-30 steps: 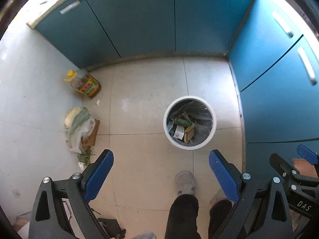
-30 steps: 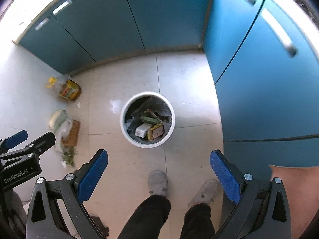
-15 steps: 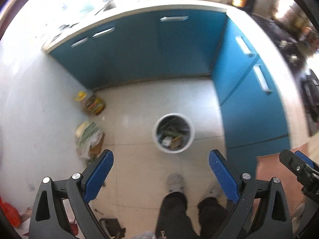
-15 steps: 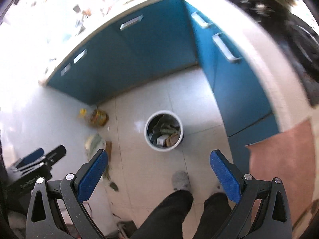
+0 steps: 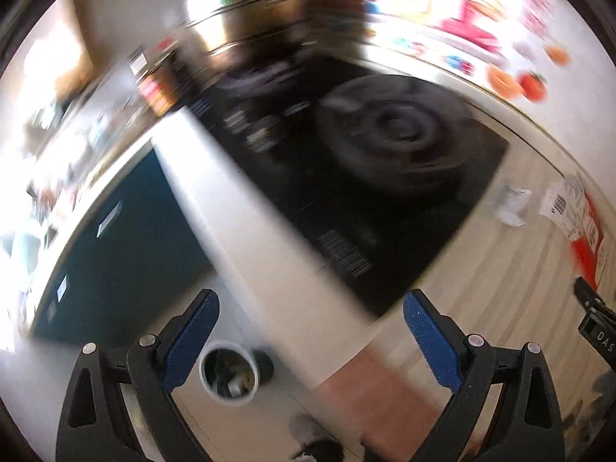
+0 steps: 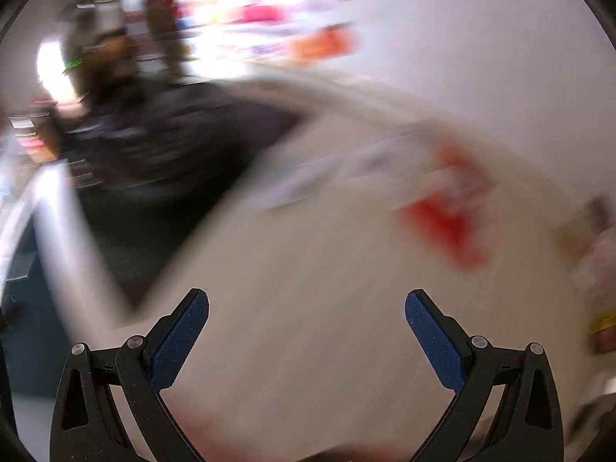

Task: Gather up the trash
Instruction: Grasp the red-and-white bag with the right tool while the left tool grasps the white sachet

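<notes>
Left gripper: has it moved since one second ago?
Yes. The left gripper rose and swung up: the trash bin, then centered ahead, now sits low beside its left finger.

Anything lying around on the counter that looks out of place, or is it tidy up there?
Yes. Beside the black glass cooktop, loose litter sits on the pale countertop: a crumpled white scrap and a red-and-white barcoded wrapper. The white round bin stands on the floor below. Both views are motion-blurred, so finer detail is unclear.
</notes>
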A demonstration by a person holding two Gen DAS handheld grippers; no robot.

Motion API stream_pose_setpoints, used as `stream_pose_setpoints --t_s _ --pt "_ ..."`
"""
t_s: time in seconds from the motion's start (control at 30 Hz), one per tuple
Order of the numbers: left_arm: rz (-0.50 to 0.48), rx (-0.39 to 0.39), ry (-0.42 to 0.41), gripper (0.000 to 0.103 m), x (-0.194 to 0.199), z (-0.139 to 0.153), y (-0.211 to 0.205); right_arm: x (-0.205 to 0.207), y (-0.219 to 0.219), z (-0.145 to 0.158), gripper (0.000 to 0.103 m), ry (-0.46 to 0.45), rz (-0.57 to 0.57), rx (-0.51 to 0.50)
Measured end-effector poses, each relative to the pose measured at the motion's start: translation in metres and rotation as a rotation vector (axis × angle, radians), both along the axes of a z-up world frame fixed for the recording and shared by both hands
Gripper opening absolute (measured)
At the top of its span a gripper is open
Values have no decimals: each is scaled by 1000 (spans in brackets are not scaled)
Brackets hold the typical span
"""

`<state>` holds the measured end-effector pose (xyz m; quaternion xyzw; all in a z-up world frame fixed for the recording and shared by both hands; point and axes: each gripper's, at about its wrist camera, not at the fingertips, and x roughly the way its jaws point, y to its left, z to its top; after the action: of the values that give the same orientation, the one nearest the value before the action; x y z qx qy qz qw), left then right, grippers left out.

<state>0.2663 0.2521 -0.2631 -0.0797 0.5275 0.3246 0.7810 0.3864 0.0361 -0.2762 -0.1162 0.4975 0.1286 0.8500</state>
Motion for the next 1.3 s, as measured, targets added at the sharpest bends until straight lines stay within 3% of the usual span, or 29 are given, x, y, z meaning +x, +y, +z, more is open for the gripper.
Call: stream_pose_setpoints --t_s 0.1,0.23,0.33,0.47,0.5,0.53,0.6,0.63,0.73,0.87,0.93,0.97,1.03,1.1,1.17,1.2,1.23,1.27,1.3 --pt "-40 51 47 98 45 -22 -20 47 -36 -36 103 -61 -43 -178" --pt "-63 77 127 98 87 -59 -48 74 -44 -81 103 -101 12 -341" --pt "-78 73 159 98 101 -76 -58 79 -27 -104 102 -167 53 -420" --pt "-91 37 177 98 115 -90 -63 97 -15 -110 101 -282 58 -466" --pt "-91 11 172 98 118 -92 -61 101 -12 -109 100 -293 56 -469" --pt "-87 -31 164 98 121 -95 -60 107 -10 -108 93 -300 52 -471" --pt "-47 -174 142 98 126 -101 -55 126 -10 -111 52 -287 43 -469" --pt "-14 -257 121 97 127 -104 -50 134 -12 -111 45 -253 45 -445" --pt "73 -436 46 97 130 -107 -37 143 -20 -103 34 -235 45 -359" --pt "182 -641 -58 97 137 -111 -25 139 -34 -91 31 -225 44 -275" --pt "214 -694 -84 96 142 -113 -25 131 -40 -87 30 -218 34 -243" --pt "228 -717 -98 93 147 -113 -24 130 -42 -84 30 -218 32 -233" --pt "234 -727 -106 75 156 -111 -26 130 -49 -80 29 -208 19 -198" --pt "224 -707 -92 69 168 -108 -29 122 -53 -72 29 -205 6 -172" --pt "202 -659 -65 46 178 -104 -32 121 -57 -68 27 -208 -2 -157" --pt "188 -647 -55 25 182 -103 -34 120 -58 -66 26 -211 -7 -147" --pt "172 -631 -38 17 188 -103 -36 121 -55 -66 23 -213 -9 -142" --pt "159 -615 -24 16 192 -103 -38 119 -58 -62 9 -212 -13 -130" --pt "150 -589 -17 13 194 -101 -40 120 -56 -61 7 -214 -15 -126"
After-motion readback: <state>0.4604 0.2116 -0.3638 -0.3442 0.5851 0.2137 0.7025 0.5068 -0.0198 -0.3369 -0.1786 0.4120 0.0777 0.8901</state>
